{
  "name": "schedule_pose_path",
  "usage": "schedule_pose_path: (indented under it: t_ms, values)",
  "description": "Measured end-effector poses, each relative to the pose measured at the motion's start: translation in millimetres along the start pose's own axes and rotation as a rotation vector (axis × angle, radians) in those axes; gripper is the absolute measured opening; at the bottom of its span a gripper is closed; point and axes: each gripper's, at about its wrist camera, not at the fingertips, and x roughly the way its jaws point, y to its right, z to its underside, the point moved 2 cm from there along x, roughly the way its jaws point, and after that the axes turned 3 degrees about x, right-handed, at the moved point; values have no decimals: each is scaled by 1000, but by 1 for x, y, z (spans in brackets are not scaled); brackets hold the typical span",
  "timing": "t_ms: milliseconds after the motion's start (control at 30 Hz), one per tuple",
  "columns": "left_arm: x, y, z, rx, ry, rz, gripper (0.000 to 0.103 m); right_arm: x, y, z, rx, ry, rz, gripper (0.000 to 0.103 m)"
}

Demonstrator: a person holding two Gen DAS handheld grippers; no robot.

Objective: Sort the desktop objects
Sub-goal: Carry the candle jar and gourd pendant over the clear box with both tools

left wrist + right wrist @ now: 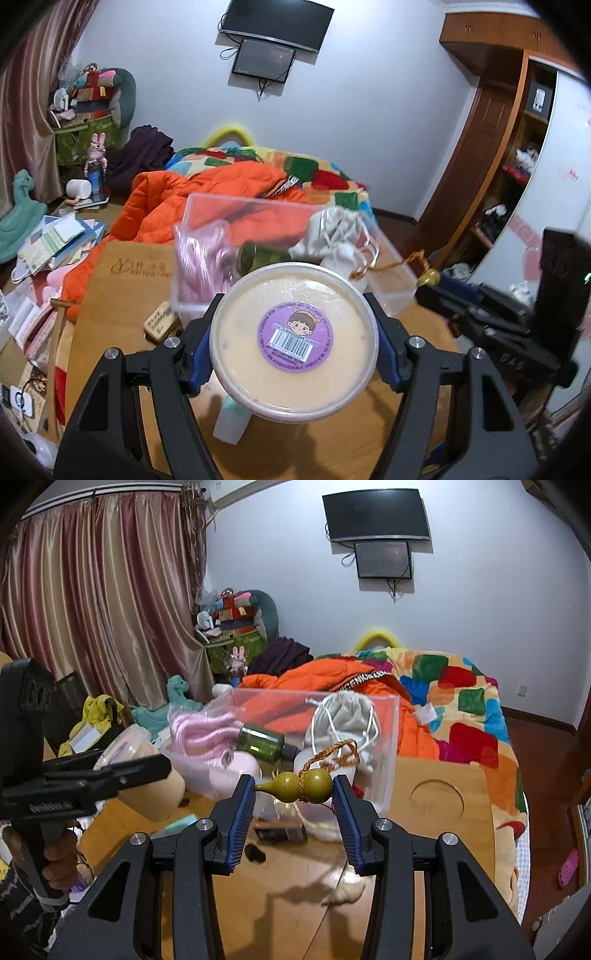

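Observation:
My left gripper [293, 308] is shut on a round tub [295, 343] with a cream lid and a purple barcode sticker, held above the wooden table [122, 295]. In the right wrist view that tub [147, 775] hangs at the left in the left gripper [110, 775]. My right gripper [293, 786] is shut on a small yellow-green gourd pendant [299, 784] with a braided cord. Behind both stands a clear plastic box [207, 206] holding a pink cord bundle [201, 258], a green bottle [255, 256] and a white drawstring pouch [332, 232].
A wooden block [160, 321] and a white-and-teal item [231, 421] lie on the table below the tub. A dark small box [280, 830] lies before the clear box [384, 738]. An orange jacket [166, 206] on the bed borders the table's far edge.

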Motion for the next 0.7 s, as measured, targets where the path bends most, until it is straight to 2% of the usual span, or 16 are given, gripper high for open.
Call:
schedule_pose_path:
  t_ms: [200,367,533,700]
  values:
    - [-2,-1,-27,44,46,-44,69,11,2,-11,5,7,6,40]
    - [5,-10,-41,23,70,-37,69,25,1,-15,-6,-3,7,40]
    - [29,-13,-42,30,33,-52,69,45,0,-14,-10,-34,-4,40]
    - [53,-13,-43,30,-8,-35,69,65,2,-11,-10,-62,-2,40]
